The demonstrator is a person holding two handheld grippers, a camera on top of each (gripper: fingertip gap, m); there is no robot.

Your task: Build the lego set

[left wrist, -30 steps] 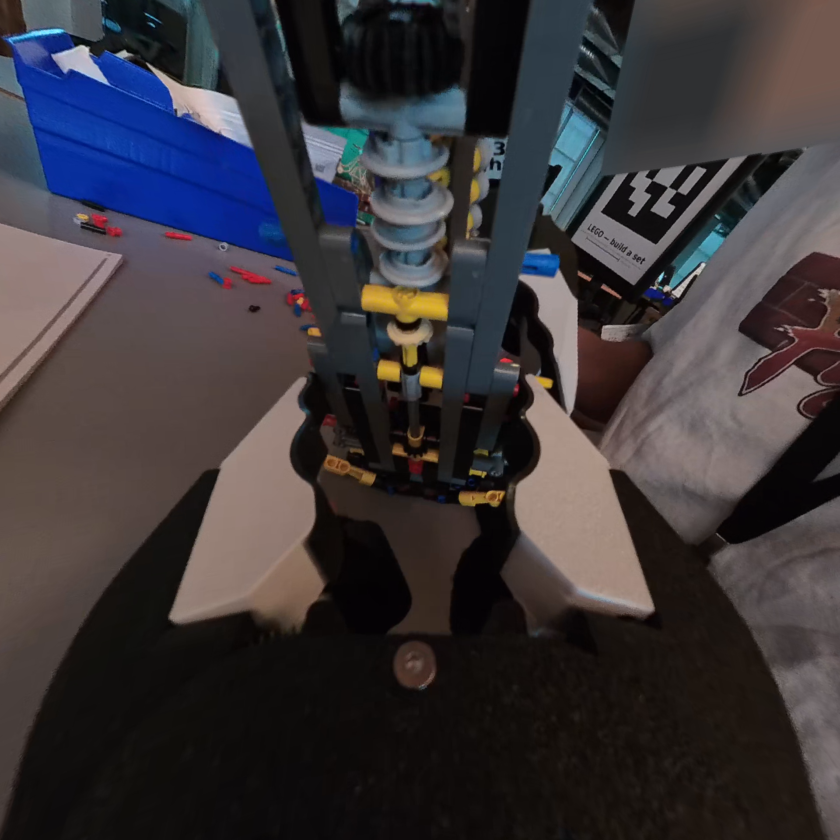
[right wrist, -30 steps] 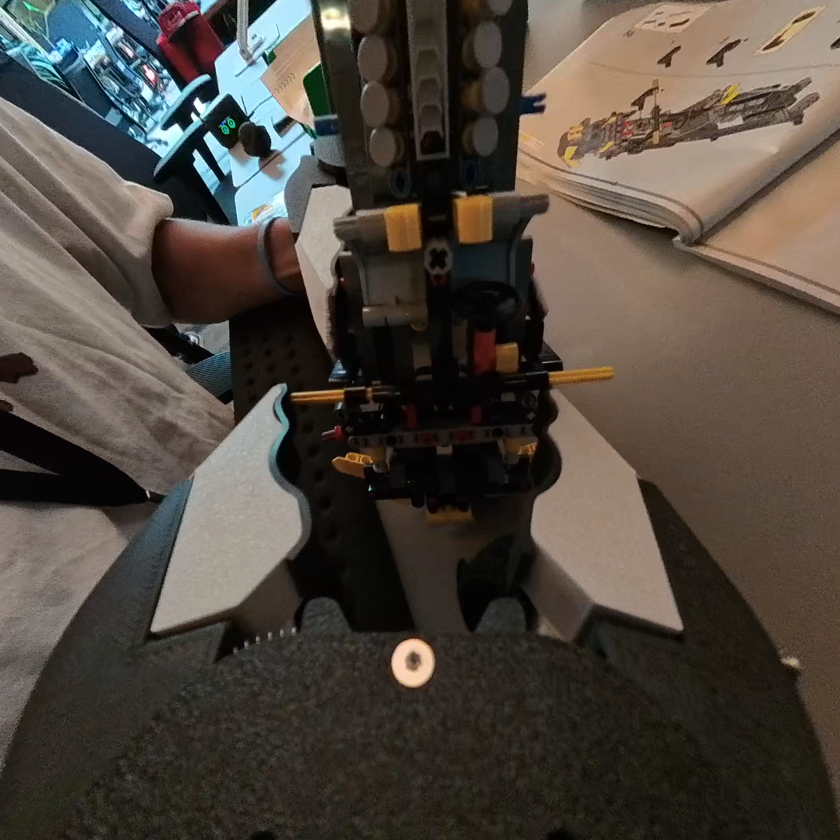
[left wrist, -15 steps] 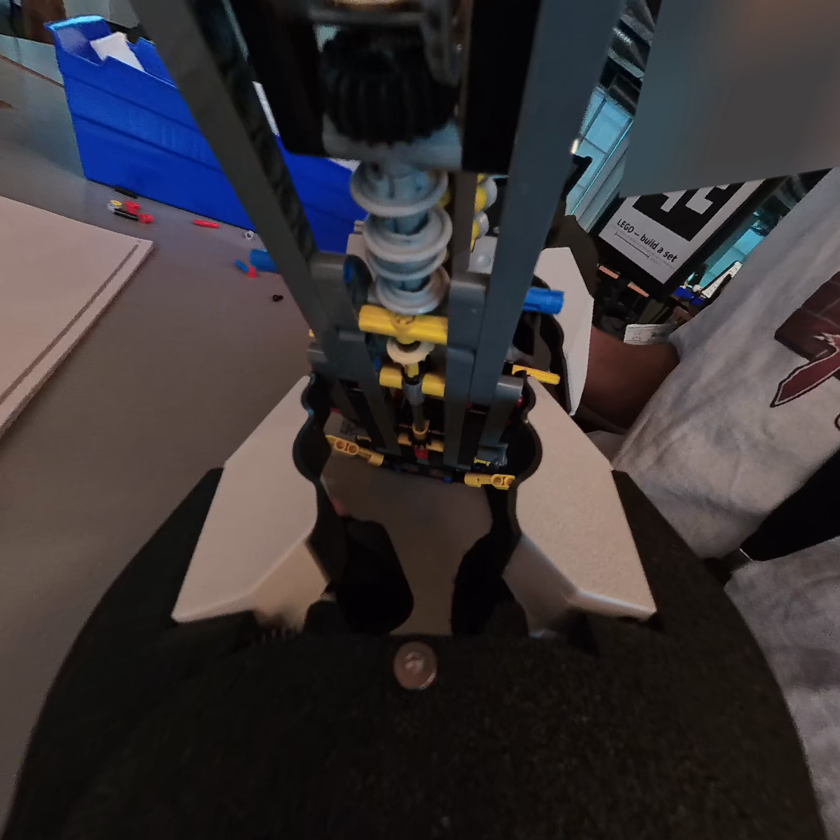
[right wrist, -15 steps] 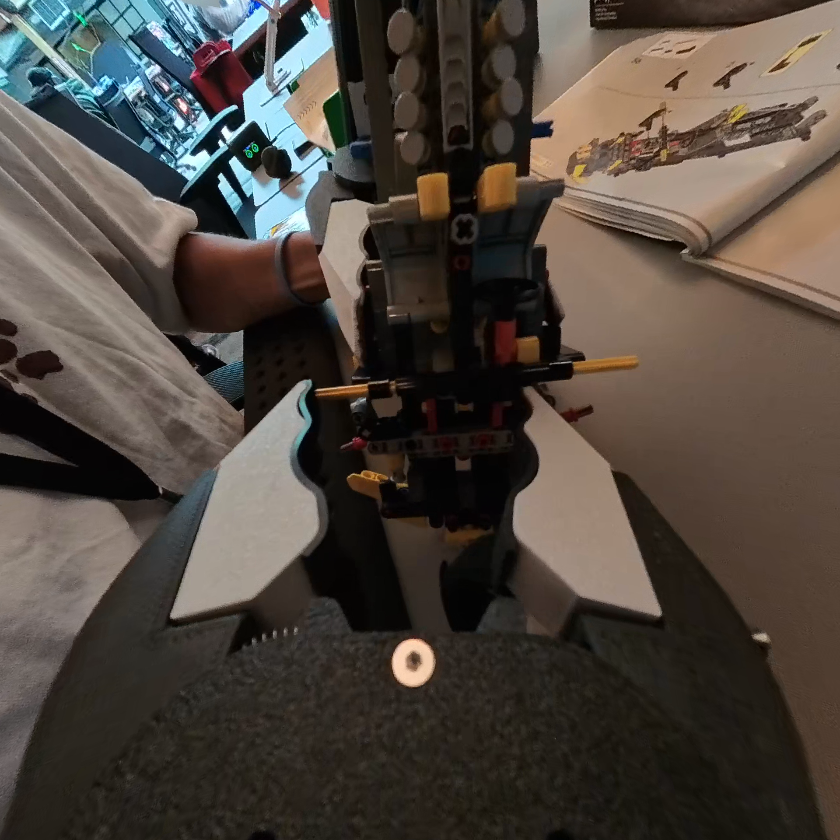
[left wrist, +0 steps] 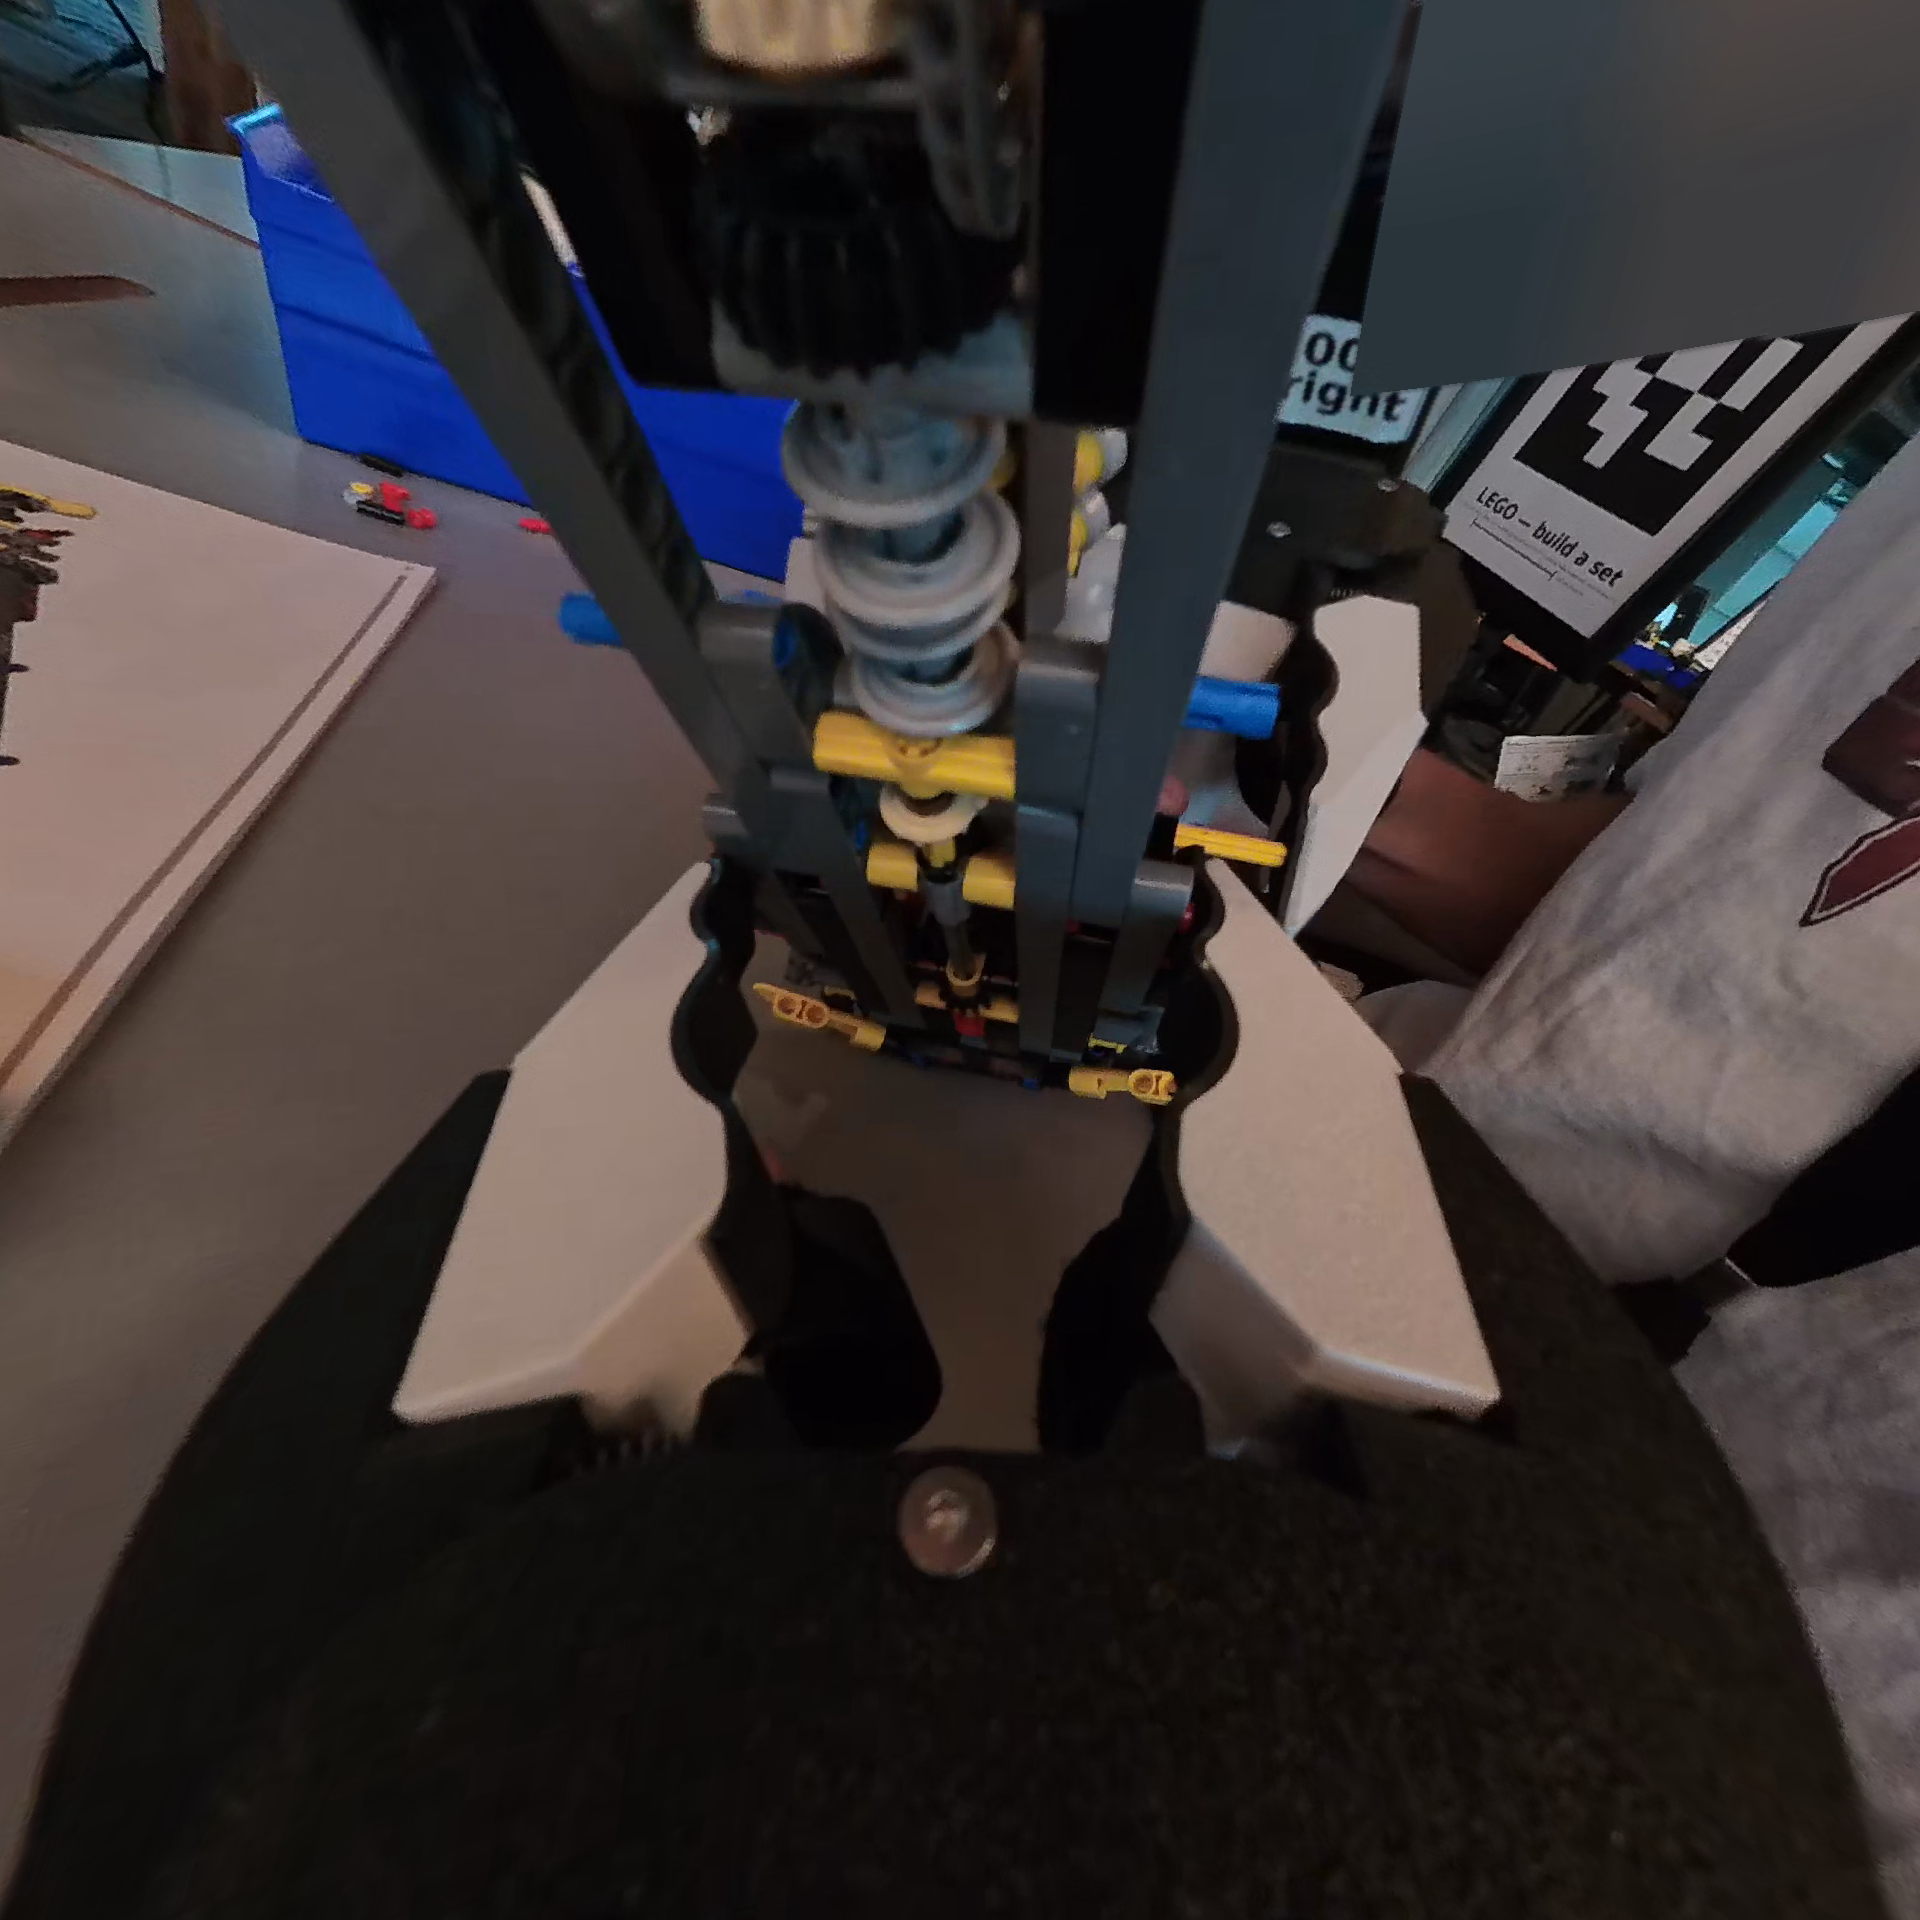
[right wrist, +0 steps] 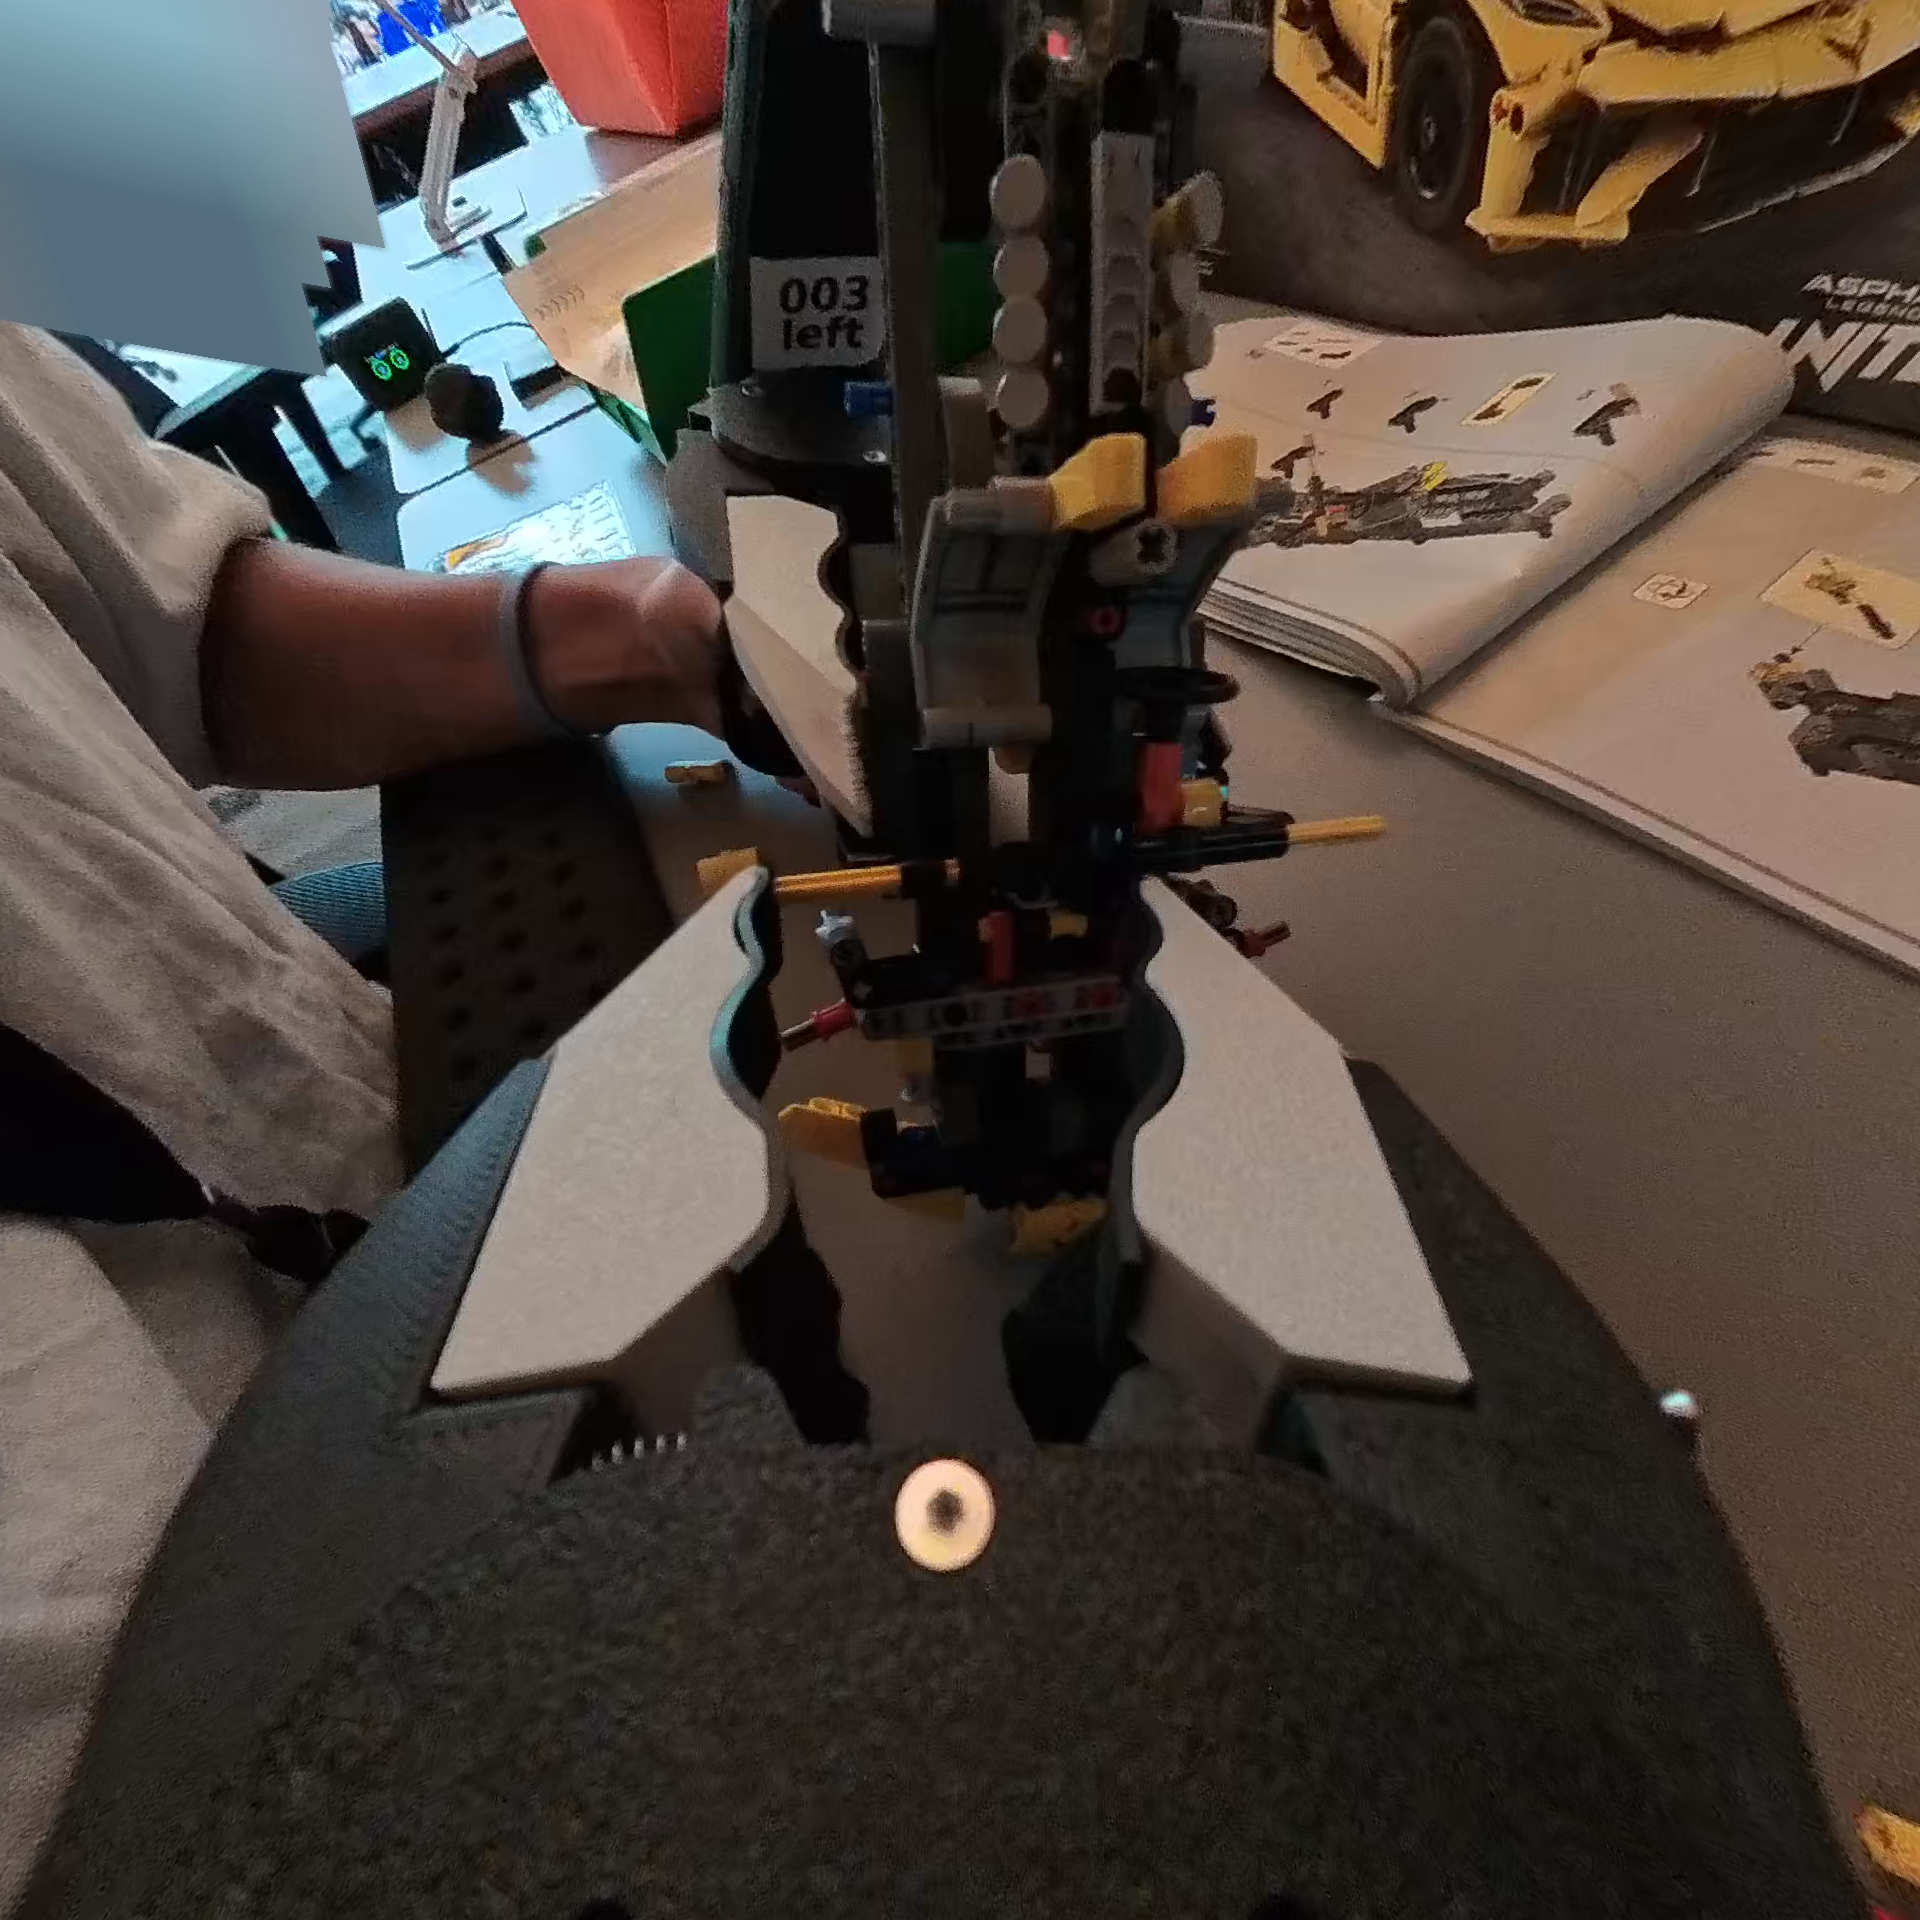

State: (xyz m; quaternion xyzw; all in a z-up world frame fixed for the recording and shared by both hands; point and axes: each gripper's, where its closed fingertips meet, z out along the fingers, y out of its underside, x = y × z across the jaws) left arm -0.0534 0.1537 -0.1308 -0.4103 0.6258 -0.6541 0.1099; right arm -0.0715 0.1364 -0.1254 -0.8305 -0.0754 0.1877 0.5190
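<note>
The left tongs (left wrist: 951, 997) are clamping the lower end of the lego assembly (left wrist: 914, 644), with both pale fingers (left wrist: 582, 1174) pressed against its dark grey frame. The right tongs (right wrist: 951, 997) are gripping the opposite end of the same assembly (right wrist: 1039, 727); the right-hand finger is touching the bricks, while the left-hand finger appears to be standing slightly clear, though the angle makes this uncertain. The assembly is being held between the 2 tongs, above the bench (left wrist: 312, 987), not resting on it.

Handling judgement: the assembly is long, rigid along its grey side beams, and probably moderately heavy for its grip area. The thin yellow axle (right wrist: 1340, 828) and small protruding pins are likely to bend out or pop free under side load. Take hold on the flat frame beams, never on the grey spring coil (left wrist: 914, 592) or the axles.

Beyond the tongs, an open instruction booklet (right wrist: 1455, 499) is lying on the bench, loose small parts (left wrist: 390, 501) are sitting near a blue bin (left wrist: 353, 364), and a person's hand (right wrist: 623, 644) is holding the left tool.
</note>
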